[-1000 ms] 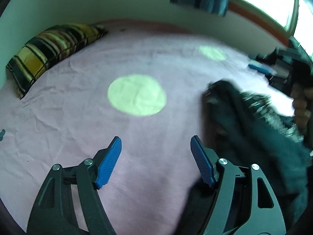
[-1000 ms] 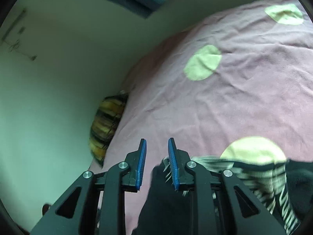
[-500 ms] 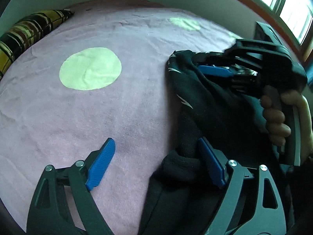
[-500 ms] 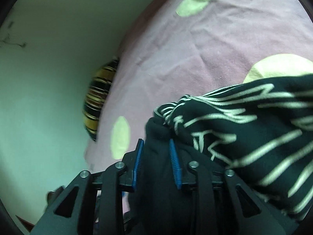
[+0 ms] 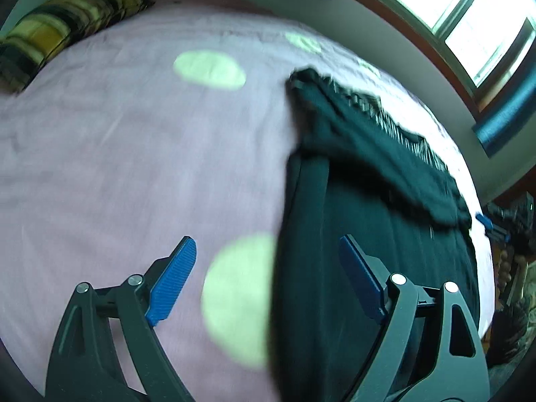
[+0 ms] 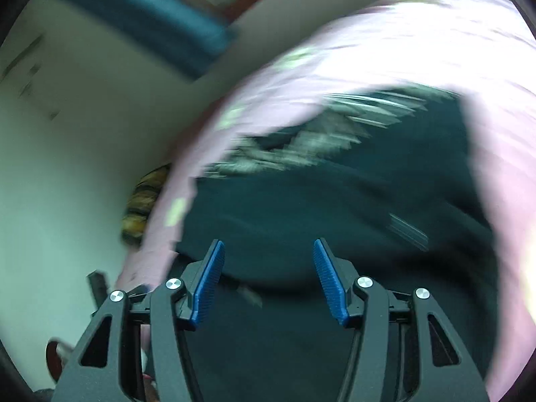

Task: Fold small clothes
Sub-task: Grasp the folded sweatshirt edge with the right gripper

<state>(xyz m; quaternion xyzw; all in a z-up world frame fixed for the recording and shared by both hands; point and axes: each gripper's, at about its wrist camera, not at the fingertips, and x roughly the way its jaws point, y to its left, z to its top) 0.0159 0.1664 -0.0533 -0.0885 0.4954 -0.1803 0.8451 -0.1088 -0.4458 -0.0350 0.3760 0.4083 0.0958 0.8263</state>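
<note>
A dark garment (image 5: pixel 368 227) lies spread along the bed's (image 5: pixel 134 154) right edge, one flap folded over. Your left gripper (image 5: pixel 268 281) and right gripper (image 6: pixel 268 281) both hover spread and empty; pinch matching corners squarely before folding.

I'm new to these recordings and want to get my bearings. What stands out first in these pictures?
The dark garment lies spread on the right side of the pink bedcover with pale green dots, its top part folded over and showing a light pattern. Both tools hang open above it: the left tool at the garment's left edge, the right tool over its middle. A striped pillow sits at the far left corner.
</note>
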